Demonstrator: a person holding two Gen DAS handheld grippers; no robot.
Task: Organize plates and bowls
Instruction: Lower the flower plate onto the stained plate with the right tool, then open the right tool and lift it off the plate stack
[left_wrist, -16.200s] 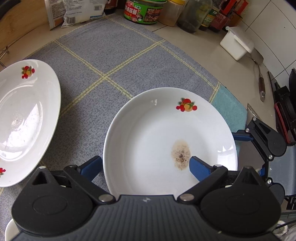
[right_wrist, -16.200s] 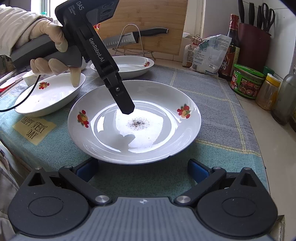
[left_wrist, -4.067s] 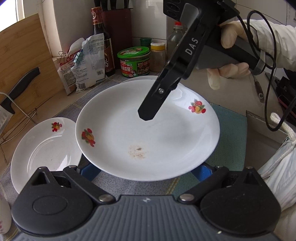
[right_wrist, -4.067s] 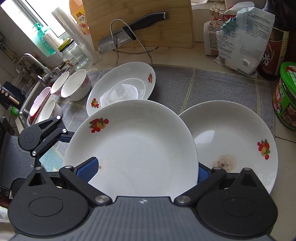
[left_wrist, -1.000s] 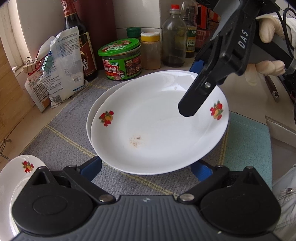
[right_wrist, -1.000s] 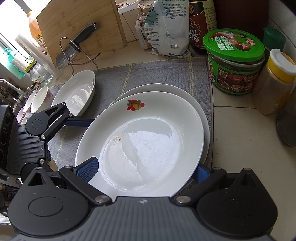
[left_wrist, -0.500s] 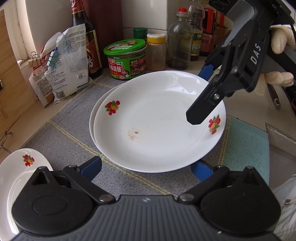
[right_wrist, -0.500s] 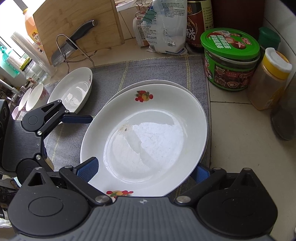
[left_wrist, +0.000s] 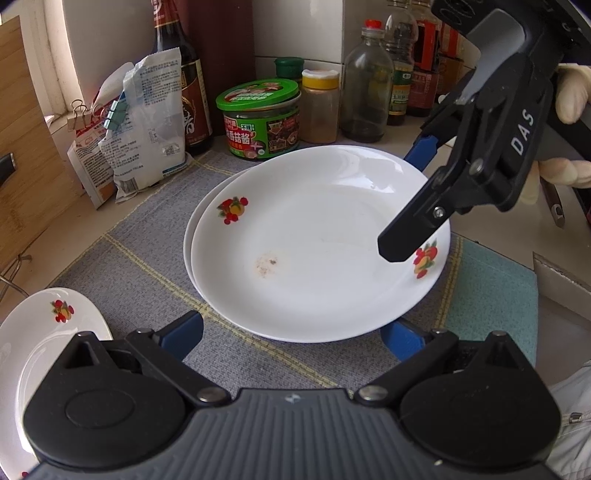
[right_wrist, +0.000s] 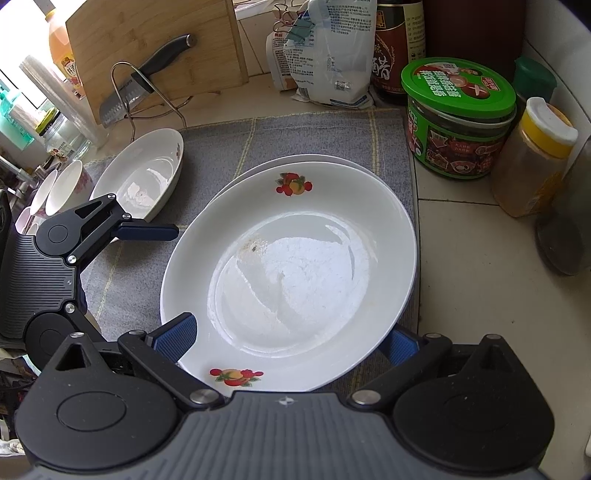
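top plate (left_wrist: 317, 251) now lowered onto 1 below: 2 stacked; both claws spread wide.

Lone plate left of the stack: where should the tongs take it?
Take the lone plate by its upturned rim on the side facing the stack, one finger over the lip, one under. It lies flat on the grey mat, so only the rim gives purchase, and bowls crowd its far side.
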